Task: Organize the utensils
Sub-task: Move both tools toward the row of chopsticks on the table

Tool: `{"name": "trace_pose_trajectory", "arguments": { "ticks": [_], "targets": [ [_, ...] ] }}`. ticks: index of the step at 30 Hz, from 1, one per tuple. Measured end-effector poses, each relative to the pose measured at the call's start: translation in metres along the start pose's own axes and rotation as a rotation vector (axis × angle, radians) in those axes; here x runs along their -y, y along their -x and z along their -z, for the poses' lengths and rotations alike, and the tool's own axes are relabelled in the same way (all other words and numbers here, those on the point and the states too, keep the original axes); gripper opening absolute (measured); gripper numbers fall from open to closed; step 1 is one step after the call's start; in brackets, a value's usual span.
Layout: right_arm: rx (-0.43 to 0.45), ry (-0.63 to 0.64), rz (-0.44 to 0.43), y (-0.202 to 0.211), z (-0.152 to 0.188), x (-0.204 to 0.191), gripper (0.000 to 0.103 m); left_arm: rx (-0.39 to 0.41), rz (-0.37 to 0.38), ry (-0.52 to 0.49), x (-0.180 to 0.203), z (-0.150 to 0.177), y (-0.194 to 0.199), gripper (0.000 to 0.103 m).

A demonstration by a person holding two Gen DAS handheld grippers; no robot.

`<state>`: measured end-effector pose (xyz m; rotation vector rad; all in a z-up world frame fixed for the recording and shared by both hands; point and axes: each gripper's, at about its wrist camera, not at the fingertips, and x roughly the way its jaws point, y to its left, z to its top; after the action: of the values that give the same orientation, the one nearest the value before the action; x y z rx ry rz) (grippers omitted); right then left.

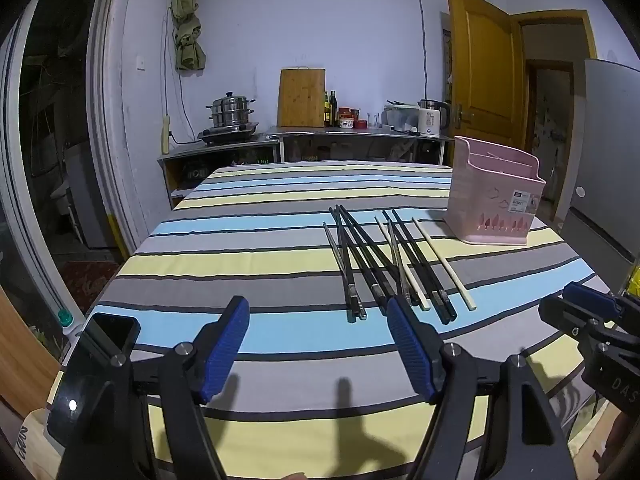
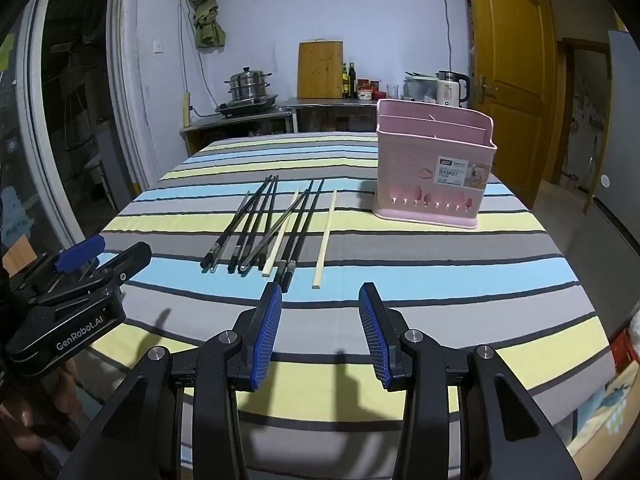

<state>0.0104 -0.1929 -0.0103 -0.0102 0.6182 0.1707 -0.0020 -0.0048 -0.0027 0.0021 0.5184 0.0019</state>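
Observation:
Several chopsticks (image 1: 384,264) (image 2: 276,228), mostly black with a few pale ones, lie side by side on the striped tablecloth (image 1: 240,248) (image 2: 440,280). A pink divided utensil basket (image 1: 494,190) (image 2: 434,168) stands upright behind them to the right. My left gripper (image 1: 320,312) hovers open over the near part of the table, nothing between its blue pads. My right gripper (image 2: 320,300) is also open and holds nothing, just short of the chopsticks' near ends. Each gripper shows at the edge of the other's view: the right gripper (image 1: 592,312) and the left gripper (image 2: 92,260).
A dark phone (image 1: 92,372) is mounted at the left of the left wrist view. Behind the table a counter (image 1: 320,136) carries a steamer pot, cutting board, bottles and a kettle. A yellow door (image 2: 508,80) and a grey fridge (image 1: 612,160) stand at the right.

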Motion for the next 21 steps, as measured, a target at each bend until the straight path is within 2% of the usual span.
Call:
{"name": "trace_pose_trajectory", "arguments": {
  "ticks": [17, 21],
  "targets": [
    [-0.028, -0.004, -0.013, -0.016, -0.003, 0.003, 0.042, -0.056, 0.017, -0.016, -0.003, 0.0, -0.023, 0.074],
    [-0.033, -0.007, -0.02, -0.023, -0.01, 0.007, 0.042, -0.083, 0.041, -0.003, -0.004, -0.007, -0.036, 0.074]
  ]
}}
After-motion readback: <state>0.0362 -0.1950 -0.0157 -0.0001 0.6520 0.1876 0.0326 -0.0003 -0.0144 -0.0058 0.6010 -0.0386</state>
